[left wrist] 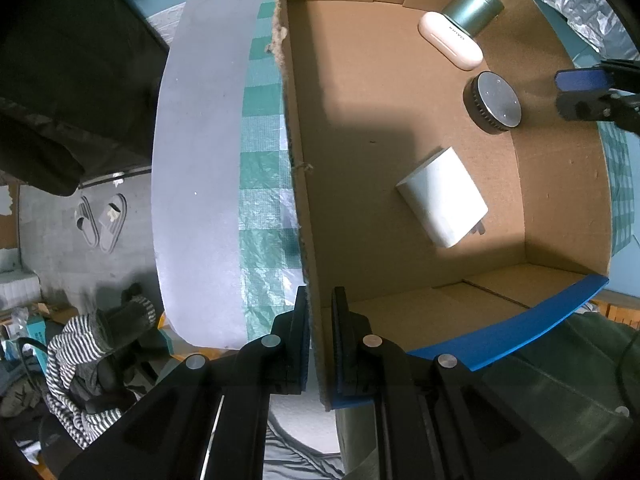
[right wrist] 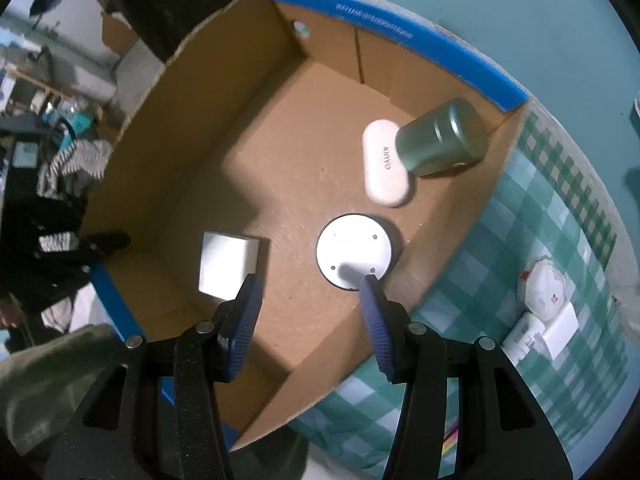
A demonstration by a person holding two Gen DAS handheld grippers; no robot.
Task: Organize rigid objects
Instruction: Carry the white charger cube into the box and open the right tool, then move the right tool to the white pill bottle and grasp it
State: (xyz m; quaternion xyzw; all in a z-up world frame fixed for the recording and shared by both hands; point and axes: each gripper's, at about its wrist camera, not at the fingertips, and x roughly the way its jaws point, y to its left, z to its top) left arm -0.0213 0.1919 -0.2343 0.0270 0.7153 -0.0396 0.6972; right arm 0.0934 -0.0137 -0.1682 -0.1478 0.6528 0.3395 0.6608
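An open cardboard box [left wrist: 360,92] [right wrist: 192,152] holds a white charger block [left wrist: 444,196] [right wrist: 226,266], a round silver-topped disc [left wrist: 494,102] [right wrist: 354,250], a white oval case [left wrist: 450,40] [right wrist: 384,162] and a green metal tin [left wrist: 474,8] [right wrist: 442,138]. My left gripper [left wrist: 320,344] is shut on the box's side wall. My right gripper [right wrist: 308,320] is open and empty above the box floor, near the disc; it shows at the right edge of the left wrist view [left wrist: 580,94].
The box rests on a green checked tablecloth [right wrist: 540,248] [left wrist: 260,184]. White objects, among them a plug adapter [right wrist: 560,330] and a rounded white item [right wrist: 542,286], lie on the cloth to the right of the box. Slippers [left wrist: 102,222] and clothes lie on the floor.
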